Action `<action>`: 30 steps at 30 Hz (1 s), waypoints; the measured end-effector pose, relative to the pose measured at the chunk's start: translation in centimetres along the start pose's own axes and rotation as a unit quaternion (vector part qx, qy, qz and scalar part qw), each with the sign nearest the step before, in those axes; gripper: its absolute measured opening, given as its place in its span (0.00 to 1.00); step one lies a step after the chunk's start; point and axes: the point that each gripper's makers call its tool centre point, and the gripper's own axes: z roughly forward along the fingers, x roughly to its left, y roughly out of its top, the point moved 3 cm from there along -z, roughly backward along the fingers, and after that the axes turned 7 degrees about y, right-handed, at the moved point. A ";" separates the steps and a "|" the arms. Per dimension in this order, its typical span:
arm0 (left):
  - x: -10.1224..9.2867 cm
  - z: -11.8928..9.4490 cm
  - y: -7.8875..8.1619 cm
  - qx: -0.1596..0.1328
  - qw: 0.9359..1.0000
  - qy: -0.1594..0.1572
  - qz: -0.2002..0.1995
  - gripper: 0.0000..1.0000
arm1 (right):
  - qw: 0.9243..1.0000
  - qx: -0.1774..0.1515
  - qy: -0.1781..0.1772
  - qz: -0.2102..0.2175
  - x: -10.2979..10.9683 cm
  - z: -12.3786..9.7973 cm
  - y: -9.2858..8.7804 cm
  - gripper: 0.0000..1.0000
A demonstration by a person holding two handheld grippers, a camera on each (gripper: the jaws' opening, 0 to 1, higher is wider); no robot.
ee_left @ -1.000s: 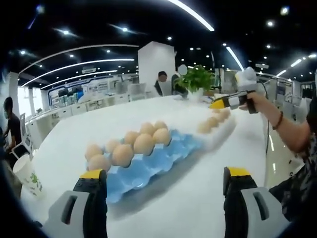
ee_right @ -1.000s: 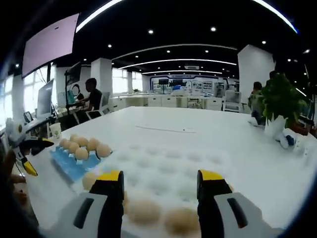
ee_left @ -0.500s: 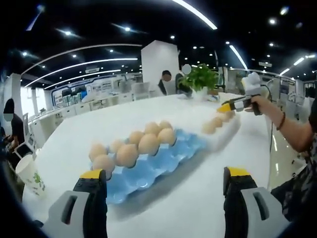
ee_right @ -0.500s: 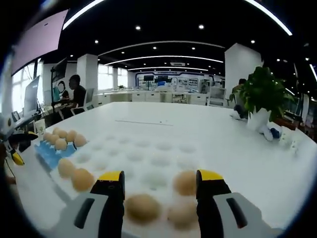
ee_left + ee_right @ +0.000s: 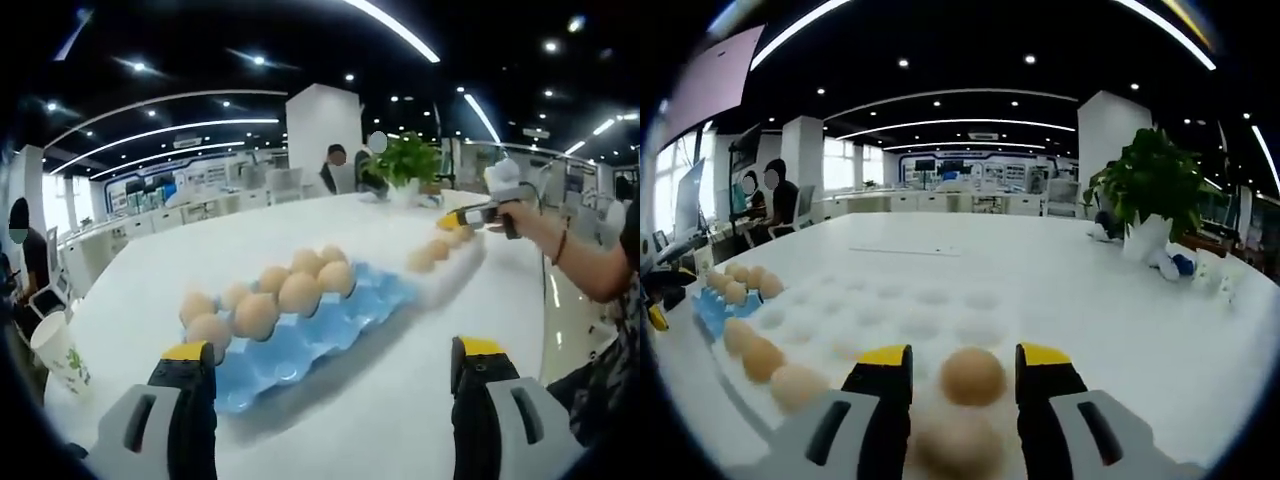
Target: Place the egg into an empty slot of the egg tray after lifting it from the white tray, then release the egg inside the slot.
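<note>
Right gripper view: egg (image 5: 973, 376) sits between the right hand-held gripper (image 5: 963, 362) jaws on the white tray (image 5: 910, 320), grasp uncertain.

Bright office light from ceiling strips, with strong fisheye bending in both views.

We see long ceiling light strips (image 5: 390, 30) and small spot lamps lighting the white surface (image 5: 400, 400) evenly, which looks almost washed out. A soft shadow lies beside the blue egg tray (image 5: 310, 330). In the right gripper view the near egg (image 5: 973, 376) and the white tray (image 5: 890, 320) are blurred, and the right tool (image 5: 963, 361) is soft too. Straight lines curve toward the edges, and windows (image 5: 670, 190) glare pale at one side.
</note>
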 end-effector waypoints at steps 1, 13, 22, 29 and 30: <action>0.0 0.0 0.0 0.001 1.000 0.001 0.004 0.99 | 1.000 0.005 -0.002 0.005 -0.1 0.1 -0.2 0.38; 0.2 0.2 0.3 -0.001 1.000 0.012 0.021 0.99 | 1.000 0.004 -0.010 0.020 0.4 0.7 -0.6 0.33; 0.1 -0.1 0.0 0.005 1.000 0.010 0.024 0.98 | 0.999 0.015 -0.047 0.021 0.1 0.7 -0.6 0.28; 0.2 -0.4 0.7 -0.013 1.000 0.014 0.014 0.97 | 0.999 0.013 -0.047 0.016 0.1 0.7 -0.6 0.28; 0.2 -0.5 0.7 -0.011 1.000 0.015 0.018 0.97 | 0.999 0.011 -0.047 0.014 0.1 0.7 -0.5 0.28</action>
